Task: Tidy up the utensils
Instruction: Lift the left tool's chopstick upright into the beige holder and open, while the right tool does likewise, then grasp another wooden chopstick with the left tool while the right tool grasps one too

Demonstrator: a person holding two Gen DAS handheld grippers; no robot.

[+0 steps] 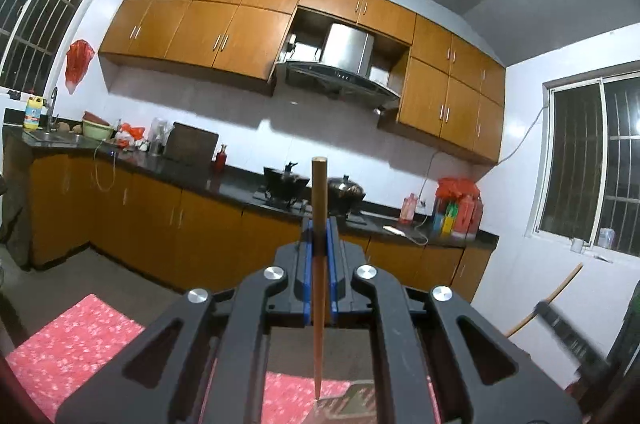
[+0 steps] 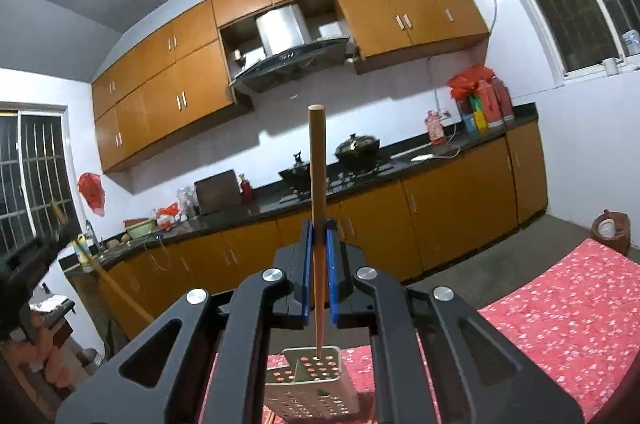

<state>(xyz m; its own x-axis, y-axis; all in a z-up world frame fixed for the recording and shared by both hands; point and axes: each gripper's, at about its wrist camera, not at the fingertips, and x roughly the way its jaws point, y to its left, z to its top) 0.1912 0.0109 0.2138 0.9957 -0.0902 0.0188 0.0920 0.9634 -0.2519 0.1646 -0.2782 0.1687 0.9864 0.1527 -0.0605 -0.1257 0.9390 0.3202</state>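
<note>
Nearest, the right gripper point(image 2: 319, 236) pinched 1 slim brown wooden chopstick point(image 2: 316, 183) upright, tip over the perforated metal utensil holder point(image 2: 316, 384). Lowering straight would suit. The left gripper point(image 1: 319, 236) pinched another chopstick point(image 1: 319, 199) above the holder's edge.

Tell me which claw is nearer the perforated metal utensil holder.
Right. The right claw holds its chopstick tip over the perforated metal utensil holder; the left claw shows only the holder's edge beneath its chopstick.
</note>
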